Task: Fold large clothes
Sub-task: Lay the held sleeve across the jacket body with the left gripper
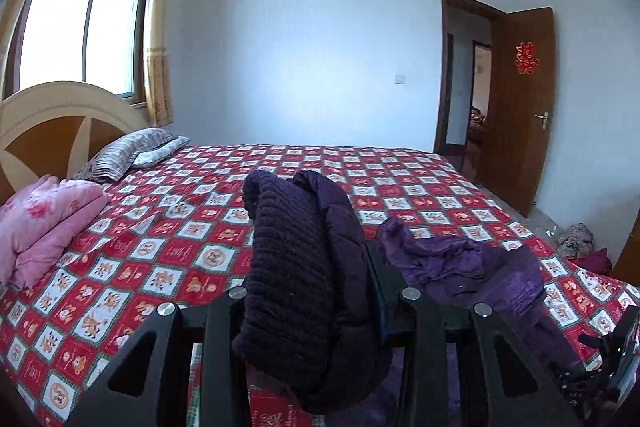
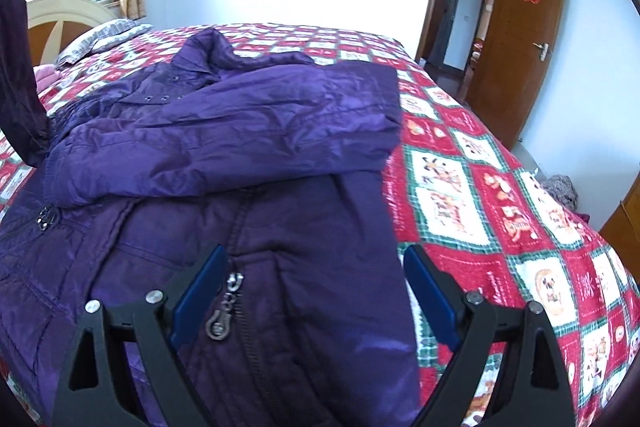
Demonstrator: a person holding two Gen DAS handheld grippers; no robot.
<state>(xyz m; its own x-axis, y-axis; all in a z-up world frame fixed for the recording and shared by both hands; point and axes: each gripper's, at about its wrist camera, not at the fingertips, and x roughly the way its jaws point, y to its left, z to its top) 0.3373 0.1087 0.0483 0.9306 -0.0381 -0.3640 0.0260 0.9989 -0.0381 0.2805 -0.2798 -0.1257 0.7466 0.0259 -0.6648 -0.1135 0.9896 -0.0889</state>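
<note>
One sleeve (image 2: pixel 256 123) lies folded across my jacket (image 2: pixel 280 267); my left hand-held gripper (image 1: pixel 308 291) pinches the other cuff (image 1: pixel 288 259), right hand-held gripper (image 2: pixel 312 291) spread; body unfolded.

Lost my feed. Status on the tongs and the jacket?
Left tongs shut on jacket cuff, lifted. Right tongs open over jacket hem. Bed otherwise unobstructed here.

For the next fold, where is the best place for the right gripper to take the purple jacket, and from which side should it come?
Probably the bottom hem of the purple jacket, beside the zipper pull. That edge lies flat on the bedspread nearest the open right gripper, whose fingers already straddle it, so come low from the near side and pinch. The left gripper holds the knit cuff of a sleeve.
</note>
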